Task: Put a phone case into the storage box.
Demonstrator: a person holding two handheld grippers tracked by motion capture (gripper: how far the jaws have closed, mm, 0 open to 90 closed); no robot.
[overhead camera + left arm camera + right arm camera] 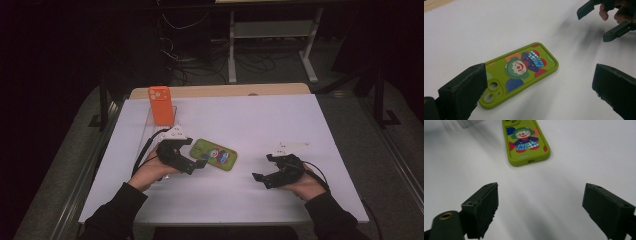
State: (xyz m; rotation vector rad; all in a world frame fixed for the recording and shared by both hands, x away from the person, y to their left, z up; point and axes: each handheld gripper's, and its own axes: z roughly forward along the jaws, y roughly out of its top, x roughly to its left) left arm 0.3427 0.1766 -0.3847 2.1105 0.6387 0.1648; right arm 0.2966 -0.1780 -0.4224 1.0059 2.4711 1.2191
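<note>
A green phone case (216,155) with a clown picture lies flat, back up, on the white table (280,120). My left gripper (194,154) is open at the case's camera end, and the case (520,72) lies between and just beyond its wide-apart jaws (540,75). My right gripper (263,166) is open too, a short way to the right of the case, with nothing between its fingers (543,193). From there the case (525,140) lies ahead with its bottom end toward the jaws. The right gripper (596,25) also shows far off in the left gripper view.
An orange phone case (161,105) stands upright in a clear holder (150,127) at the back left of the table. A wooden strip (220,90) runs along the far edge. Beyond it are dark floor, cables and a white frame (270,30).
</note>
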